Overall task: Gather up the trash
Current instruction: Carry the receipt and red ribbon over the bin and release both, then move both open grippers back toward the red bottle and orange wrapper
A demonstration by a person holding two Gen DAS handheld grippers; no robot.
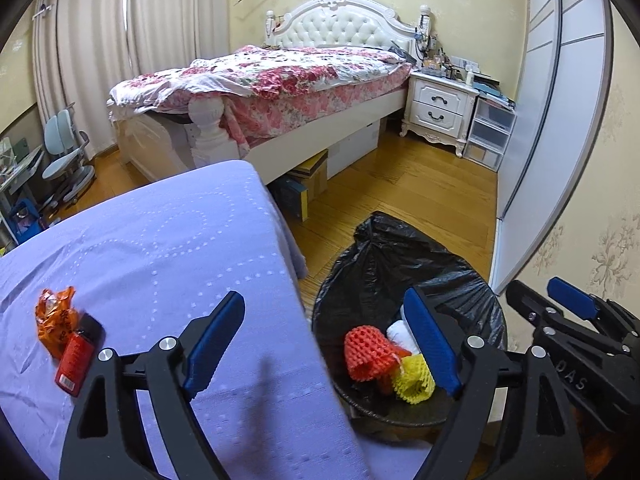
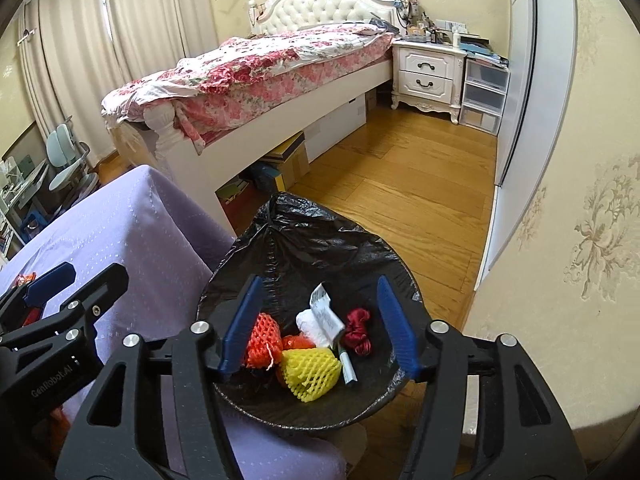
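A bin lined with a black bag [image 1: 384, 264] [image 2: 304, 248] stands on the floor beside a lilac-covered table [image 1: 168, 248] [image 2: 120, 236]. In it lie an orange foam net [image 2: 262, 338], a yellow foam net [image 2: 310, 370], white paper [image 2: 320, 316], a dark red bundle [image 2: 358, 330] and a marker [image 2: 347, 368]. On the table lie an orange wrapper [image 1: 54, 316] and a red lighter [image 1: 76, 356]. My left gripper [image 1: 324, 340] is open and empty, straddling the table edge. My right gripper [image 2: 320, 328] is open and empty above the bin.
A bed with a floral cover [image 1: 280, 76] stands behind, with boxes [image 1: 308, 176] under it. A white nightstand [image 1: 440, 108] and plastic drawers [image 1: 490, 132] stand at the back right. A wardrobe door [image 1: 552, 128] runs along the right. A desk chair [image 1: 66, 152] is at left.
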